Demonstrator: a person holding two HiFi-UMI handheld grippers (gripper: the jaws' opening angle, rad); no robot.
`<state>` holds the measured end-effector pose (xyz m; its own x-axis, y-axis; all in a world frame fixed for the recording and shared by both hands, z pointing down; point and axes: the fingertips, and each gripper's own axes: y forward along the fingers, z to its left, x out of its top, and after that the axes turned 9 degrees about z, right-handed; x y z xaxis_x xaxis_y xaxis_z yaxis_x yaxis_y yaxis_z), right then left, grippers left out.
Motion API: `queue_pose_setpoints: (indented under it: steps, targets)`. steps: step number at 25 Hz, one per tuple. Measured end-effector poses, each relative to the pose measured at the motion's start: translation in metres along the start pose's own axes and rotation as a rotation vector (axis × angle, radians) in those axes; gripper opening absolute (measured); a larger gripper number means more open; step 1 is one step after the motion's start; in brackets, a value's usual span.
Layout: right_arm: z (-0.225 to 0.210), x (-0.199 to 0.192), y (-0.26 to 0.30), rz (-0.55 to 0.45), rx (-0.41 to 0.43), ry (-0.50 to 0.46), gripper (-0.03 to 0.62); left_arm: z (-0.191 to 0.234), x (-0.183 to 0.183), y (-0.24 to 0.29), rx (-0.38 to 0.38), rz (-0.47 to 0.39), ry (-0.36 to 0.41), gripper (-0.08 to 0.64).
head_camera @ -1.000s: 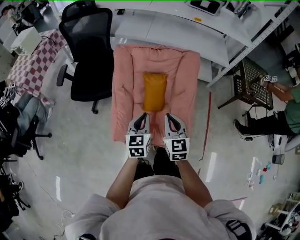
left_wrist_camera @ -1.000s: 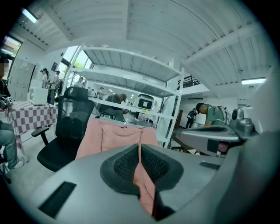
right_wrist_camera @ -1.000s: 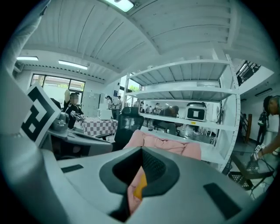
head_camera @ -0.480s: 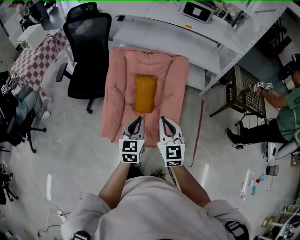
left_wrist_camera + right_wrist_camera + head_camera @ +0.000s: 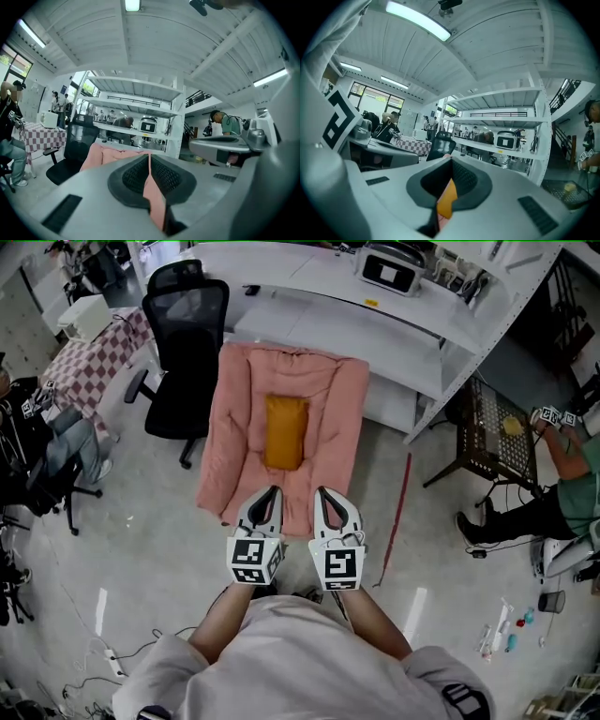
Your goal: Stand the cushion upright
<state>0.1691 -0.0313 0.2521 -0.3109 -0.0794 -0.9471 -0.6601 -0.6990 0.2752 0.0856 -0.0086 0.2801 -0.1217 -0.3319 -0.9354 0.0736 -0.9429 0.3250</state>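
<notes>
No word, number or brand can be read anywhere. The nearest things to signs are the black-and-white square markers on the cubes of the left gripper [image 5: 273, 490] and right gripper [image 5: 320, 490] — patterns, not letters. Similar small markers show at the wrist of a person [image 5: 577, 479] at the right edge of the head view, and on another person [image 5: 21, 432] at its left edge. A small yellow label [image 5: 372, 303] lies on the white desk [image 5: 309, 315], near its right end — too small to read. The dark front of the machine [image 5: 392, 271] behind it shows nothing legible.
</notes>
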Motion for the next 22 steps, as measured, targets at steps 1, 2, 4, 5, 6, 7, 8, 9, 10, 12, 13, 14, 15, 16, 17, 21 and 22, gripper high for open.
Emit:
queue_pose_setpoints:
  steps: [1, 2, 4, 5, 6, 7, 8, 9, 10, 12, 13, 14, 15, 16, 17, 21, 22]
  targets:
    - [-0.004, 0.0, -0.004, -0.003, 0.004, 0.015, 0.008, -0.007, 0.001, 0.0, 0.002, -0.001, 0.009, 0.026]
    - [-0.007, -0.001, -0.007, -0.005, 0.007, 0.027, 0.008, -0.013, 0.001, 0.0, 0.001, 0.0, 0.017, 0.026]
    - [-0.014, -0.005, -0.013, -0.008, 0.01, 0.038, 0.008, -0.023, -0.001, -0.001, -0.001, 0.001, 0.028, 0.026]
    - [-0.016, -0.008, -0.016, -0.01, 0.01, 0.04, 0.008, -0.026, -0.004, -0.001, 0.0, 0.002, 0.029, 0.026]
    - [-0.017, -0.012, -0.018, -0.012, 0.012, 0.042, 0.008, -0.029, -0.007, -0.002, 0.004, 0.003, 0.027, 0.026]
    - [-0.017, -0.015, -0.02, -0.015, 0.014, 0.044, 0.008, -0.03, -0.011, -0.003, 0.009, 0.006, 0.025, 0.026]
    - [-0.017, -0.016, -0.022, -0.019, 0.017, 0.045, 0.008, -0.031, -0.014, -0.004, 0.013, 0.008, 0.025, 0.026]
    - [-0.017, -0.016, -0.025, -0.024, 0.02, 0.047, 0.008, -0.033, -0.015, -0.005, 0.016, 0.009, 0.027, 0.026]
    - [-0.017, -0.014, -0.028, -0.028, 0.022, 0.049, 0.008, -0.035, -0.015, -0.007, 0.018, 0.009, 0.03, 0.026]
    - [-0.018, -0.012, -0.036, -0.034, 0.025, 0.056, 0.008, -0.043, -0.013, -0.01, 0.018, 0.006, 0.036, 0.026]
    - [-0.017, -0.012, -0.04, -0.036, 0.028, 0.062, 0.008, -0.046, -0.012, -0.013, 0.019, 0.003, 0.039, 0.026]
    - [-0.015, -0.013, -0.045, -0.039, 0.031, 0.071, 0.008, -0.048, -0.013, -0.017, 0.02, 0.002, 0.044, 0.026]
    - [-0.012, -0.012, -0.049, -0.044, 0.036, 0.082, 0.008, -0.049, -0.013, -0.022, 0.023, 0.003, 0.051, 0.026]
    - [-0.009, -0.012, -0.052, -0.049, 0.04, 0.092, 0.008, -0.05, -0.014, -0.026, 0.027, 0.004, 0.058, 0.026]
    - [-0.01, -0.012, -0.056, -0.053, 0.042, 0.1, 0.008, -0.052, -0.014, -0.027, 0.03, 0.003, 0.062, 0.026]
    - [-0.032, -0.019, -0.068, -0.055, 0.039, 0.096, 0.008, -0.075, -0.017, -0.019, 0.027, -0.012, 0.05, 0.026]
    - [-0.039, -0.021, -0.07, -0.054, 0.037, 0.089, 0.008, -0.082, -0.018, -0.016, 0.025, -0.017, 0.044, 0.026]
